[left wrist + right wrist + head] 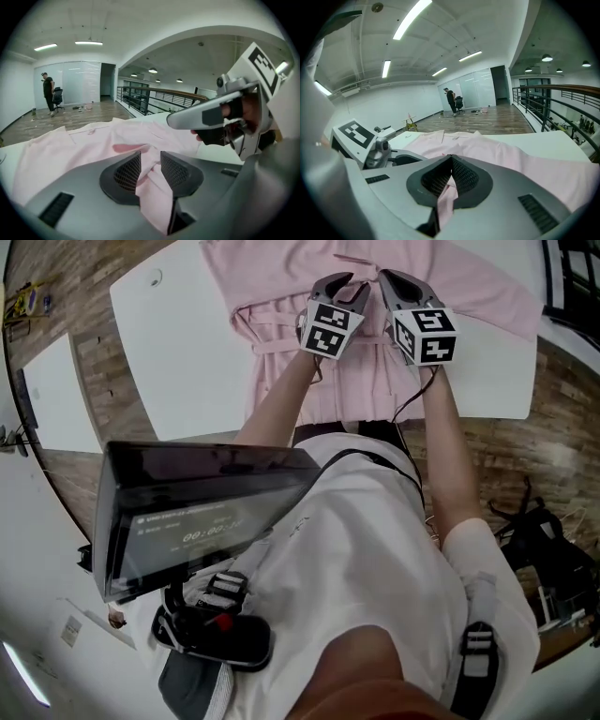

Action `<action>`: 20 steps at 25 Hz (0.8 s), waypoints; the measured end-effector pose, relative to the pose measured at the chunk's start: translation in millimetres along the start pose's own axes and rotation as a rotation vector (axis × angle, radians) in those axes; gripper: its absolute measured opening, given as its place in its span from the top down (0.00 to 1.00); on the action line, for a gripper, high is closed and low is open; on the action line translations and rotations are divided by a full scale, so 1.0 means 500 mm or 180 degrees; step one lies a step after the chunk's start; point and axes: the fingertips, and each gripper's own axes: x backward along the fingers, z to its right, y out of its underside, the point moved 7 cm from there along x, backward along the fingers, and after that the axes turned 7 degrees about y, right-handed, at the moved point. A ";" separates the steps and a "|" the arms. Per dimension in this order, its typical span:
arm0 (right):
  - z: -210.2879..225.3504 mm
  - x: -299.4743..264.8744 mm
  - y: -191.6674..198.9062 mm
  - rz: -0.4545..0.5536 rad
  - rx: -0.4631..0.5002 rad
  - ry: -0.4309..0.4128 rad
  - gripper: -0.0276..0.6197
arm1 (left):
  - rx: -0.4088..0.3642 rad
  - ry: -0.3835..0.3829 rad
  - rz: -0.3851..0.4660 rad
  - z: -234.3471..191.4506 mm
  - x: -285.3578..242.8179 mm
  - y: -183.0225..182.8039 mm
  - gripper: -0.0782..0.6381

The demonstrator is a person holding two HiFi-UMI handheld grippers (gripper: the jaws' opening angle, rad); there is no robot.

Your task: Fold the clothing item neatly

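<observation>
**Asker:** What is hidden or cut off?

**Describer:** The pink shirt (281, 287) runs off the top of the head view, so its far end is lost there. The gripper views do show the collar (443, 136) at that end. The near hem is hidden behind the person's forearms (281, 395) and the marker cubes (328, 329). A dark screen (197, 512) at the person's chest blocks the lower left of the scene.

**Asker:** How does the shirt lie?

**Describer:** It lies spread flat on a white table (178, 343). Its long axis runs straight away from the person, collar far and hem near. One sleeve (497, 306) stretches out to the right.

**Asker:** And the grippers?

**Describer:** Both are over the middle of the shirt, just beside each other. The left gripper (345, 287) has its jaws apart, with a loose fold of pink cloth lying between the pads. The pads do not look to be squeezing it. The right gripper (392, 279) has its jaws closed together on a pinch of the same cloth, which hangs out below the pads.

**Asker:** Where is there room to move?

**Describer:** There is a broad bare stretch of table to the left of the shirt and a narrower one at the right near corner. The table's near edge sits close against the person's body. Past the table's edges is wood floor (103, 352).
</observation>
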 end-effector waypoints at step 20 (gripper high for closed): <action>-0.094 -0.224 0.001 -0.0337 0.0664 0.0140 0.95 | 0.0582 -0.0670 0.0076 -0.179 0.119 0.065 0.71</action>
